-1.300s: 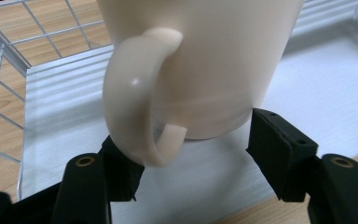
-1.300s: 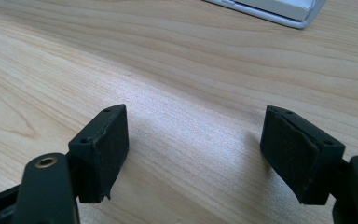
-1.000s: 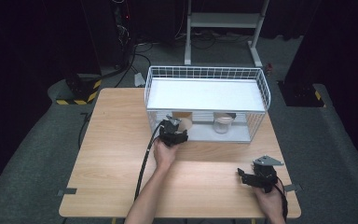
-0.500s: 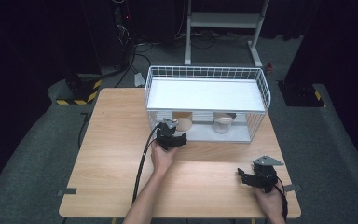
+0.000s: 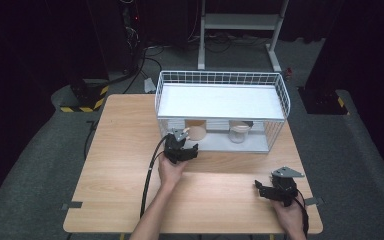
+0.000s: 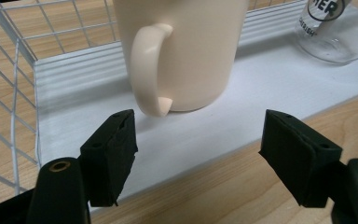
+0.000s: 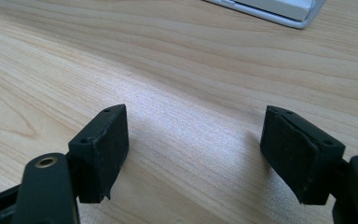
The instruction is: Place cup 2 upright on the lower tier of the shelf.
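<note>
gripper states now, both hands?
Left gripper: open, jaws just opened, nothing held; cream mug stands just ahead.
Right gripper: open, empty, over the table.

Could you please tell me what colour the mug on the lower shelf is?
Cream mug; the left gripper view shows it best.

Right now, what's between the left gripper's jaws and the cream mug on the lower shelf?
Nothing but bare white shelf. In the left gripper view, the left gripper stands open, short of the cream mug, its handle facing the jaws.
</note>
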{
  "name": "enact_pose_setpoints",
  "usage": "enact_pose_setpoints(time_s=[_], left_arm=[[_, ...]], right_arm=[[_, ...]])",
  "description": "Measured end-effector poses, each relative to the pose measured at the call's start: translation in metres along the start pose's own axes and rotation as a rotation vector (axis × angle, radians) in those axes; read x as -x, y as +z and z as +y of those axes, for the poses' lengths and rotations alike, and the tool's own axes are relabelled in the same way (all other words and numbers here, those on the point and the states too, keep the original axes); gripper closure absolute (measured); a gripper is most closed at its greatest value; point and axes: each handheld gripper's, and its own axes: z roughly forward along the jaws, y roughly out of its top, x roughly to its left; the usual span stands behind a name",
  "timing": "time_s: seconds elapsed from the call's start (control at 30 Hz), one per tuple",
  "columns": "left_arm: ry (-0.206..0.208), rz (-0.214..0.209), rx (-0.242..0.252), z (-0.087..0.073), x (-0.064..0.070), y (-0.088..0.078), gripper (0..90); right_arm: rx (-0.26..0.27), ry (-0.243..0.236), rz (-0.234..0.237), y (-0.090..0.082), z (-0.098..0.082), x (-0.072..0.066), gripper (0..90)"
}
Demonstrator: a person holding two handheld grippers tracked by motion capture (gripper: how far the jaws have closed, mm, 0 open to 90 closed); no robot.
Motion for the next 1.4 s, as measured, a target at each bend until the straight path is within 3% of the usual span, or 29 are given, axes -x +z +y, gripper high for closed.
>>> enact_pose_setpoints(time_s=[0.33,0.63,0.73,1.4], left_arm=[[-0.016,-0.027,0.038,-0.002,0.001,-0.014,27.8],[0.005,-0.025,0.028,-0.004,0.001,-0.021,27.9],[-0.012,-0.03,0.037,-0.006,0.0,-0.026,27.9],[-0.014,-0.063,0.059,-0.017,-0.003,-0.051,27.4]], right_arm=[[0.0,0.0,0.0,0.0,0.0,0.0,24.1],[0.0,0.0,0.0,0.0,0.0,0.0,24.1],[0.0,0.001,0.0,0.0,0.0,0.0,24.1],[-0.001,0.004,0.0,0.0,0.0,0.0,24.1]])
